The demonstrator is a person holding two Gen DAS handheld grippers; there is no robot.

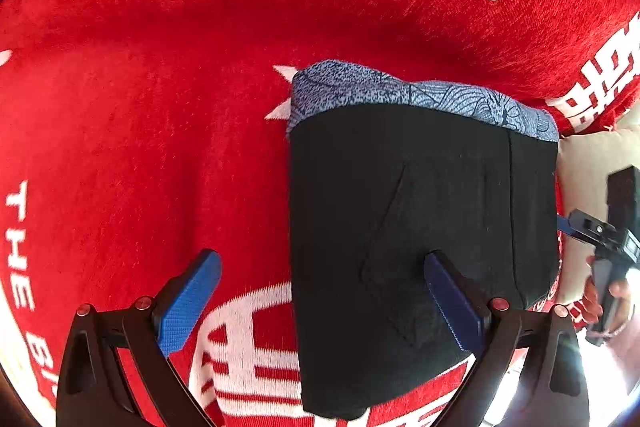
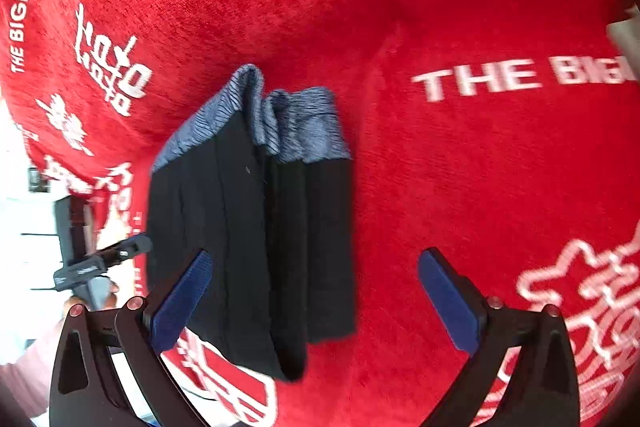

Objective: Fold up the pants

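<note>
The black pants (image 1: 408, 227) lie folded into a compact stack on the red blanket (image 1: 160, 107), with a blue patterned waistband (image 1: 420, 95) at the far end. My left gripper (image 1: 320, 291) is open just above them, its right finger over the black cloth, holding nothing. In the right wrist view the folded pants (image 2: 256, 235) show layered edges and the blue waistband (image 2: 288, 123). My right gripper (image 2: 316, 291) is open above their near end, holding nothing. The right gripper also shows at the left view's right edge (image 1: 600, 239), beside the stack.
The red blanket with white lettering (image 2: 480, 79) covers the whole surface. A cream cushion (image 1: 588, 163) lies beyond the blanket's edge on the right of the left view. The left gripper and a hand show at the right view's left edge (image 2: 96, 263).
</note>
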